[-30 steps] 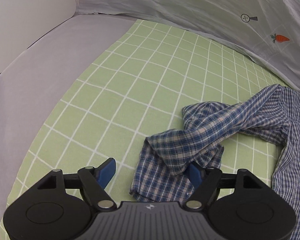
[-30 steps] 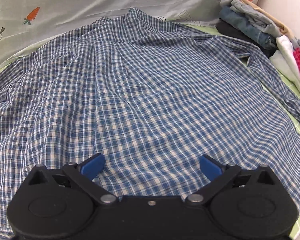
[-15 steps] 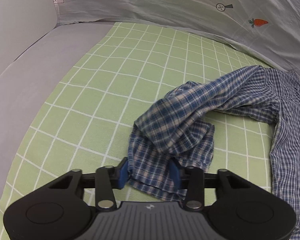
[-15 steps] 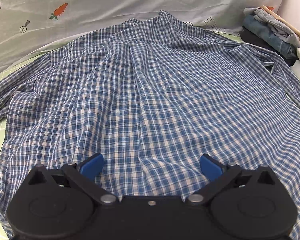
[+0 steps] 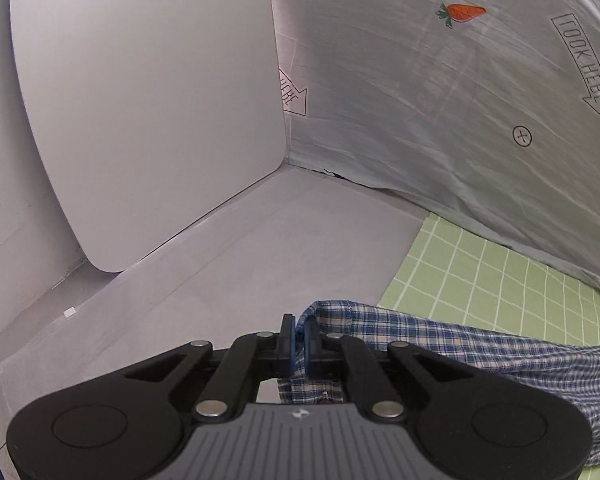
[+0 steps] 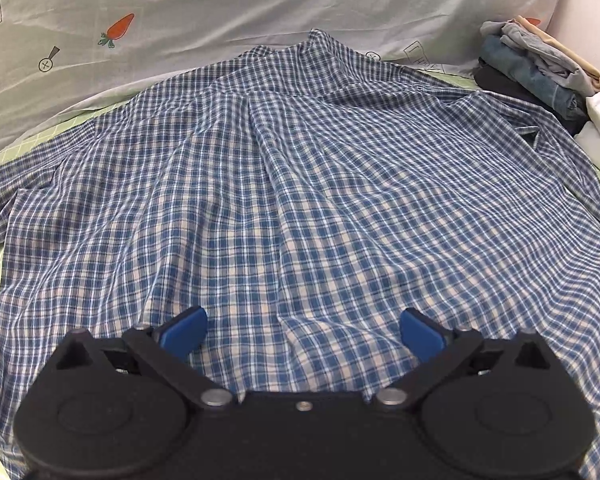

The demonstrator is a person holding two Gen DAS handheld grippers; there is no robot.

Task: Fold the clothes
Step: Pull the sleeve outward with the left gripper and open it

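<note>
Blue-and-white checked cotton shirt lies spread back-up on green grid sheet, sleeve trailing rightward from left gripper clamped on its cuff; right gripper gapes empty above hem.

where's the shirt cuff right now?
Left wrist view, bottom centre: the sleeve cuff is pinched in the left gripper, lifted over the white surface beside the green grid sheet.
</note>
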